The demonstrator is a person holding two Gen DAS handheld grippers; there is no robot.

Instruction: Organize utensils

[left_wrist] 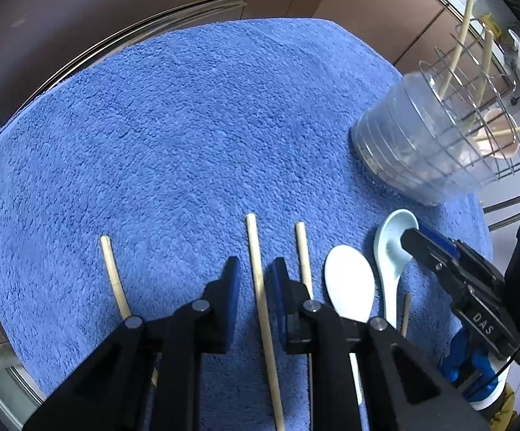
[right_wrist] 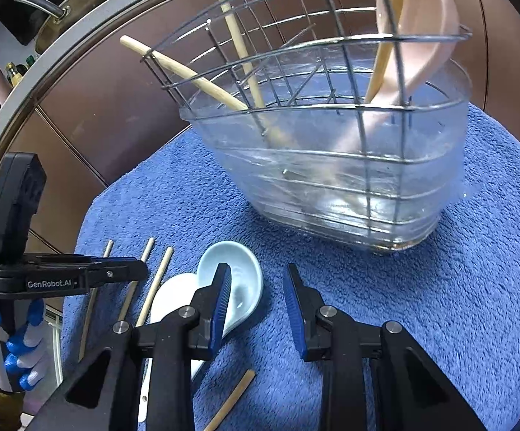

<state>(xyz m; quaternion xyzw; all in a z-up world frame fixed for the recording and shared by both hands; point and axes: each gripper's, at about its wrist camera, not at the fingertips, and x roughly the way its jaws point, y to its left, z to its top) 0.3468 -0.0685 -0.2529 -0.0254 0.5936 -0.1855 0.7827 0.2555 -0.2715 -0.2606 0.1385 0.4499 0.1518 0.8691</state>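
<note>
1. The left gripper [left_wrist: 253, 280] hung low over the blue towel [left_wrist: 188, 125] with its jaws apart, straddling a long wooden chopstick [left_wrist: 260, 298] that ran from 12 o'clock towards 6 o'clock between the pads; whether the pads touched the wood could not be told.
2. The right gripper [right_wrist: 256, 305] also stood with jaws apart and empty, its left pad over the bowl of the pale blue spoon [right_wrist: 238, 273].
3. The step in hand looked to be picking up that chopstick. To do it well, the jaws should close squarely across the stick, low enough to catch it off the soft pile yet without pinching the towel.
4. A round, thin stick may roll or pivot in the pads, so a grip nearer its middle would probably carry it steadier.
5. Other loose pieces lay close by: one chopstick [left_wrist: 114, 276] at 9 o'clock of the left gripper, another [left_wrist: 303, 258] just at 3 o'clock, then the white spoon [left_wrist: 349, 280] and the pale blue spoon side by side.
6. The wire basket [right_wrist: 332, 107], in a clear plastic tub at 1 o'clock, already held leaning chopsticks and a pink spoon [right_wrist: 421, 54], so the task seemed partly done.
</note>
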